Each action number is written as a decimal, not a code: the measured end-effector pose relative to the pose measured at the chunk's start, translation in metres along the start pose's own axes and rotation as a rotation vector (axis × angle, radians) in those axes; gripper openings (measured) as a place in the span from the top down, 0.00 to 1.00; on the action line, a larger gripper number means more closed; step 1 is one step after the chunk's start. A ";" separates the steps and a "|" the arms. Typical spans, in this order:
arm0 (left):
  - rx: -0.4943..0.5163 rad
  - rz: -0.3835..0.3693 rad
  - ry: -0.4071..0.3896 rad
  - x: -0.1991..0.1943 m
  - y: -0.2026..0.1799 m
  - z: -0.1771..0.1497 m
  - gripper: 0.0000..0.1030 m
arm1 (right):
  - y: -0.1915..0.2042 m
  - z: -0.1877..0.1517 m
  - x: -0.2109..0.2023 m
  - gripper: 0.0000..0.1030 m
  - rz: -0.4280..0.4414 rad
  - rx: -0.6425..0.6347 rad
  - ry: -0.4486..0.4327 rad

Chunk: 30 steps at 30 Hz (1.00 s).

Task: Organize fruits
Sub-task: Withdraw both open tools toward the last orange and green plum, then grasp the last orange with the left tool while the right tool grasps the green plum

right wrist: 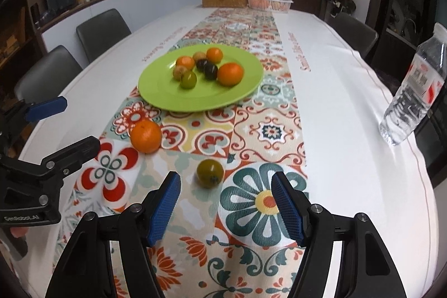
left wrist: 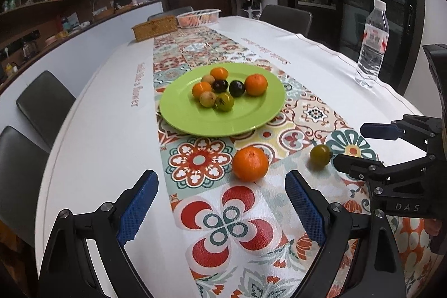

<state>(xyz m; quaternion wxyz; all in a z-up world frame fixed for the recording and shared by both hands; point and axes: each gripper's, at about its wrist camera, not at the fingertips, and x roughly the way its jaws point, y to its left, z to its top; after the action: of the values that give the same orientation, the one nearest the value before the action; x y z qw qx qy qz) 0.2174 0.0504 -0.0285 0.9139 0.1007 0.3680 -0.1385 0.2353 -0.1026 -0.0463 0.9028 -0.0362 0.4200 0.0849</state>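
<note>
Left wrist view: left gripper point(left wrist: 220, 203) has its jaws spread wide with nothing between them, hovering low over the patterned table runner point(left wrist: 229, 225). The loose orange point(left wrist: 250, 164) sits on the runner just ahead, slightly right of the gap centre, so the approach looks lined up for it, and the wide opening suits its size. The small green tomato point(left wrist: 320, 155) lies to the orange's right, apart from it. The right gripper point(left wrist: 349, 144) comes in from the right edge, fingers apart, and the tomato sits just off its nearer finger. The green plate point(left wrist: 223, 122) is further back and holds the sorted pile: three oranges, two dark plums, two tan fruits, one green tomato. Likely the drop target. Water bottle point(left wrist: 373, 46) is far right, well clear.

Right wrist view: right gripper point(right wrist: 226, 197) is also wide open and holding nothing. Green tomato point(right wrist: 210, 173) is just ahead, left of the gap centre, untouched. Needs a small leftward correction before closing. Orange point(right wrist: 146, 136) is up-left, near the left gripper point(right wrist: 72, 127), whose fingers show apart. Plate point(right wrist: 167, 97) is beyond both, rim close to the orange.

My read: two fruits remain off the plate, one per gripper, both at pre-grasp. The tomato is round and may roll if nudged.
</note>
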 end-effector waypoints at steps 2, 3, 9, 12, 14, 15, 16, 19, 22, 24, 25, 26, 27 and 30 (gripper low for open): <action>0.008 -0.015 0.007 0.006 0.000 -0.002 0.10 | 0.001 -0.001 0.005 0.34 0.001 -0.005 0.008; 0.013 -0.020 0.010 0.008 -0.001 -0.002 0.10 | 0.001 -0.002 0.006 0.34 0.003 -0.008 0.010; 0.049 -0.058 0.027 0.027 -0.003 -0.002 0.10 | 0.002 -0.003 0.017 0.36 0.003 -0.025 0.025; 0.062 -0.069 0.032 0.035 -0.004 -0.001 0.10 | 0.002 -0.003 0.023 0.39 0.008 -0.025 0.036; 0.067 -0.075 0.038 0.041 -0.005 -0.001 0.11 | 0.001 -0.002 0.026 0.42 0.014 -0.026 0.044; 0.068 -0.079 0.041 0.044 -0.005 -0.001 0.11 | 0.001 -0.002 0.028 0.44 0.017 -0.027 0.048; 0.067 -0.081 0.045 0.046 -0.005 -0.001 0.11 | 0.001 -0.002 0.030 0.45 0.020 -0.028 0.051; 0.063 -0.092 0.054 0.054 -0.005 0.000 0.14 | 0.002 -0.002 0.035 0.48 0.025 -0.033 0.055; 0.056 -0.106 0.068 0.061 -0.006 0.000 0.18 | 0.002 -0.002 0.038 0.51 0.035 -0.033 0.060; 0.053 -0.114 0.073 0.065 -0.007 0.001 0.21 | 0.002 -0.002 0.040 0.53 0.046 -0.031 0.065; 0.052 -0.116 0.075 0.066 -0.008 0.002 0.22 | 0.002 -0.001 0.041 0.54 0.048 -0.031 0.065; 0.049 -0.118 0.077 0.067 -0.008 0.002 0.23 | 0.002 -0.001 0.042 0.54 0.050 -0.031 0.065; 0.047 -0.120 0.077 0.068 -0.008 0.003 0.25 | 0.003 -0.001 0.043 0.56 0.053 -0.033 0.066; 0.036 -0.125 0.086 0.071 -0.009 0.004 0.32 | 0.005 0.000 0.043 0.59 0.053 -0.050 0.060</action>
<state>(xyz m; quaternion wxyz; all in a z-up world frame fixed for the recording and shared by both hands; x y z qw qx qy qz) 0.2665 0.0279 -0.0759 0.8849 0.0999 0.4098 -0.1977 0.2616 -0.0927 -0.0795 0.8861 -0.0500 0.4454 0.1183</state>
